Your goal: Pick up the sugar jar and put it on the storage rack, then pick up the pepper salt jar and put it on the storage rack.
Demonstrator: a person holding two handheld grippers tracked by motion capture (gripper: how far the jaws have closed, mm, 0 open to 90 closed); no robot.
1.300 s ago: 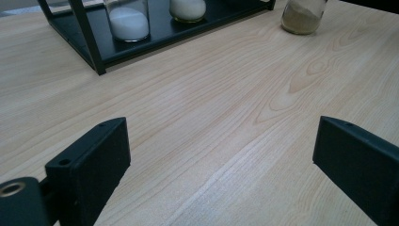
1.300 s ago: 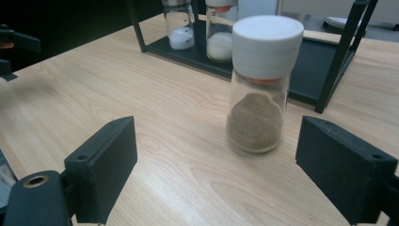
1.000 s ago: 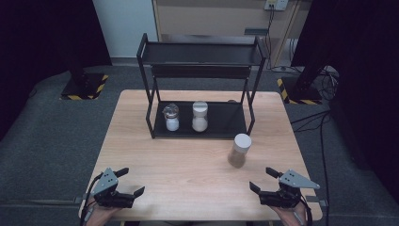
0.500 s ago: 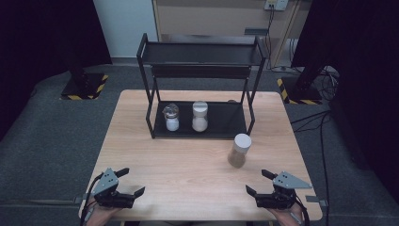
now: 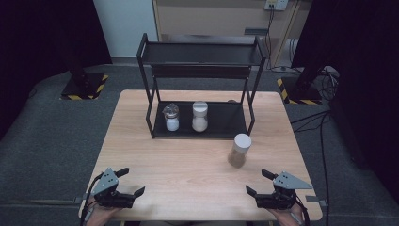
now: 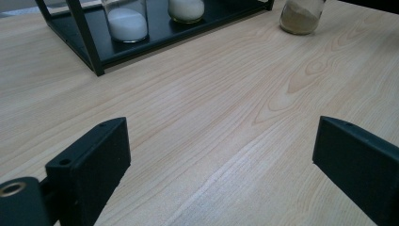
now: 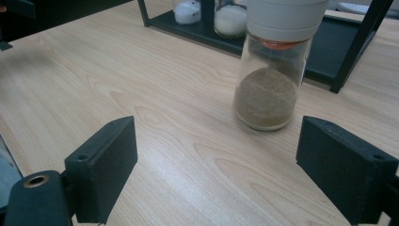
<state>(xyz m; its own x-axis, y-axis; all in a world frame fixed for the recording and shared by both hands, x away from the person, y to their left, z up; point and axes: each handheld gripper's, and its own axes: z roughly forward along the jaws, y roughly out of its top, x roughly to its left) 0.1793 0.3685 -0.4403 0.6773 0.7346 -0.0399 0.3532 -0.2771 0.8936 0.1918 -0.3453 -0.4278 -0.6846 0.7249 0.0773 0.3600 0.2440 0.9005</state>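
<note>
**Both grippers wait open at the near edge, brown-powder jar ahead of the right one**

The right gripper (image 5: 263,183) rests low at the near right corner of the wooden tabletop (image 5: 188,165). Its fingers (image 7: 101,165) are spread wide with only bare wood between them; they hold nothing. Just beyond them, slightly toward the right finger, stands the jar (image 7: 273,70), upright on the tabletop, with a white cap and brown powder filling its lower part. Seen from above, the jar (image 5: 238,149) stands free on the wood, just in front of the right front leg of the black rack (image 5: 202,52) and outside it.

The left gripper (image 5: 127,182) sits at the near left corner, well apart from the jar. Its fingers (image 6: 89,165) are also wide open and empty.

On the rack's bottom shelf two shakers stand side by side: one with a metal top (image 5: 171,117) and white contents, one with a white cap (image 5: 200,117) and pale contents. The rack's upper shelf carries nothing visible.
</note>
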